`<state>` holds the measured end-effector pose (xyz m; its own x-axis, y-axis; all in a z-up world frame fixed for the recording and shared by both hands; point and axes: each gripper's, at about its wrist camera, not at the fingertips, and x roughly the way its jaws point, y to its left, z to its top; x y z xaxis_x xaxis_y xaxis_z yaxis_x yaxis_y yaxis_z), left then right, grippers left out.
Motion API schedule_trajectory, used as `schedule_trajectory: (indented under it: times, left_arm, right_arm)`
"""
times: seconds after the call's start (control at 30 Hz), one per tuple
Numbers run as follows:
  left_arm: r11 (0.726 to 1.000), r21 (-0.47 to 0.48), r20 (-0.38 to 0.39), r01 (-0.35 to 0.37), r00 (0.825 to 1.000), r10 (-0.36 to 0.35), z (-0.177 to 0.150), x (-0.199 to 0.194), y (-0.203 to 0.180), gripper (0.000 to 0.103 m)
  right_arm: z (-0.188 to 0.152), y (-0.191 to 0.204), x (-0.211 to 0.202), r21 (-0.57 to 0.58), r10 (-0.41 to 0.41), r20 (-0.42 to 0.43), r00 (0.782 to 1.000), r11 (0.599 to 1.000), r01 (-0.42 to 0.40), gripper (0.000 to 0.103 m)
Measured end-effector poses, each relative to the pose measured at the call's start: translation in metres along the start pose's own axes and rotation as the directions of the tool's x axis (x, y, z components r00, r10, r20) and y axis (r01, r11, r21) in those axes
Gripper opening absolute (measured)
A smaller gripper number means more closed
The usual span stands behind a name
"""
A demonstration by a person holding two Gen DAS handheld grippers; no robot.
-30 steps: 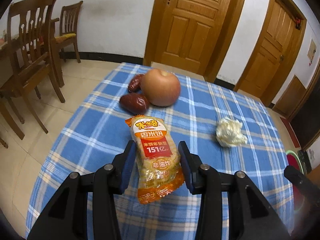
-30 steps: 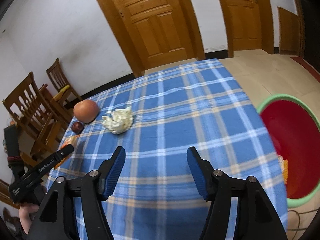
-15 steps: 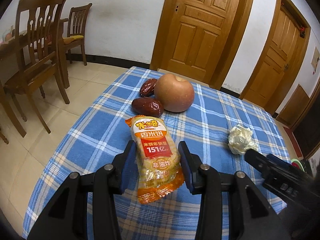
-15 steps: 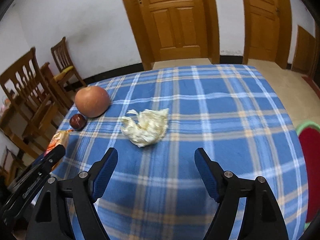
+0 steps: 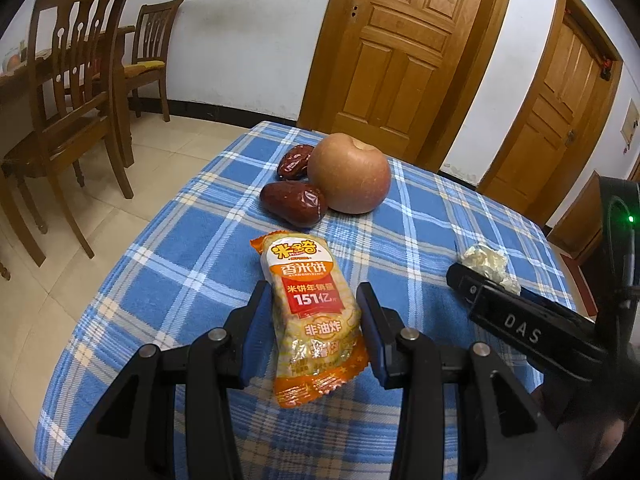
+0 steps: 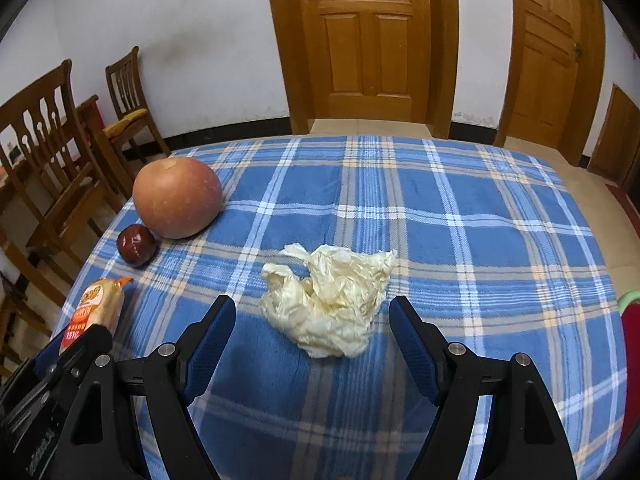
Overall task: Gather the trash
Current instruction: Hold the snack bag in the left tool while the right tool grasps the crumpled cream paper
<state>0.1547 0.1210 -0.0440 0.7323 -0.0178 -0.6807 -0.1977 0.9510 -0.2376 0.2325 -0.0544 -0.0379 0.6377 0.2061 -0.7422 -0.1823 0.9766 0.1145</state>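
Left wrist view showed the left tool (image 5: 314, 330) with its blue-padded fingers (image 5: 256, 328) closed about halfway onto an orange and clear plastic snack packet printed with Chinese characters (image 5: 310, 312), the pads pressing the packet's sides near its lower half. The packet pointed away over the counter covered in a blue, white and tan plaid cloth (image 5: 168, 280). Beyond it lay a glossy dark red date (image 5: 294, 203) touching a large round reddish-yellow apple (image 5: 349, 174), with a second dark red date (image 5: 295, 162) tucked just behind and against the apple. Off to the right, the black body of the right tool (image 5: 520, 326) reached in over a crumpled cream-white paper wad (image 5: 486, 262).

From the right wrist view, the right tool (image 6: 312, 330) stood with its jaws spread wide (they had just been shifting, first widening and then easing in slightly), and the paper wad (image 6: 330, 300) lay on the cloth (image 6: 480, 240) between the two blue pads (image 6: 210, 336), clear of both. The apple (image 6: 177, 197) and one date (image 6: 136, 245) sat well to the left, near the counter's edge, and the snack packet (image 6: 96, 308) showed at lower left, in the left tool's grip. A sliver of a red bin with a green rim (image 6: 630, 312) peeked in at the right edge, off the counter.
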Motion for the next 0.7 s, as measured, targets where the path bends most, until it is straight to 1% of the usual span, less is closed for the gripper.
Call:
schedule_trajectory:
  times: [0.03, 0.07, 0.1, 0.13, 0.2, 0.23, 0.27, 0.43, 0.7]
  left_arm:
    - [1.0, 0.002, 0.0, 0.0, 1.0, 0.0, 0.0, 0.0, 0.0, 0.043]
    - [1.0, 0.003, 0.0, -0.001, 1.0, 0.001, 0.0, 0.001, -0.001, 0.043]
    - [1.0, 0.005, 0.0, -0.001, 1.0, 0.001, -0.001, 0.001, -0.001, 0.043]
    - [1.0, 0.006, 0.001, -0.002, 1.0, 0.002, -0.001, 0.0, -0.002, 0.043]
    - [1.0, 0.009, 0.005, -0.002, 1.0, 0.002, -0.001, -0.001, -0.003, 0.043]
    - [1.0, 0.011, 0.006, -0.001, 1.0, 0.001, -0.001, -0.001, -0.003, 0.043]
    - [1.0, 0.014, 0.007, 0.0, 1.0, 0.0, -0.001, -0.002, -0.005, 0.044]
    - [1.0, 0.026, 0.008, 0.016, 1.0, -0.016, -0.002, -0.007, -0.011, 0.044]
    - [0.997, 0.047, 0.006, 0.066, 0.998, -0.066, -0.005, -0.025, -0.03, 0.044]
  right_arm:
    - [0.0, -0.001, 0.001, 0.007, 0.009, -0.002, 1.0, 1.0, -0.009, 0.068]
    - [-0.001, -0.002, 0.001, 0.012, 0.011, -0.006, 1.0, 1.0, -0.011, 0.056]
    - [-0.001, -0.004, 0.002, 0.015, 0.011, -0.017, 1.0, 1.0, -0.01, 0.05]
    - [-0.002, -0.005, 0.002, 0.018, 0.008, -0.021, 1.0, 1.0, -0.007, 0.045]
    - [-0.002, -0.01, -0.001, 0.038, 0.012, -0.015, 1.0, 0.999, -0.011, 0.04]
    - [-0.003, -0.012, -0.005, 0.047, 0.023, -0.008, 1.0, 0.999, -0.023, 0.035]
    - [-0.004, -0.012, -0.009, 0.048, 0.026, -0.002, 1.0, 0.998, -0.026, 0.033]
    - [-0.008, -0.019, -0.031, 0.053, 0.05, 0.028, 0.998, 0.997, -0.051, 0.031]
    - [-0.024, -0.034, -0.071, 0.069, 0.086, 0.064, 0.994, 0.993, -0.091, 0.031]
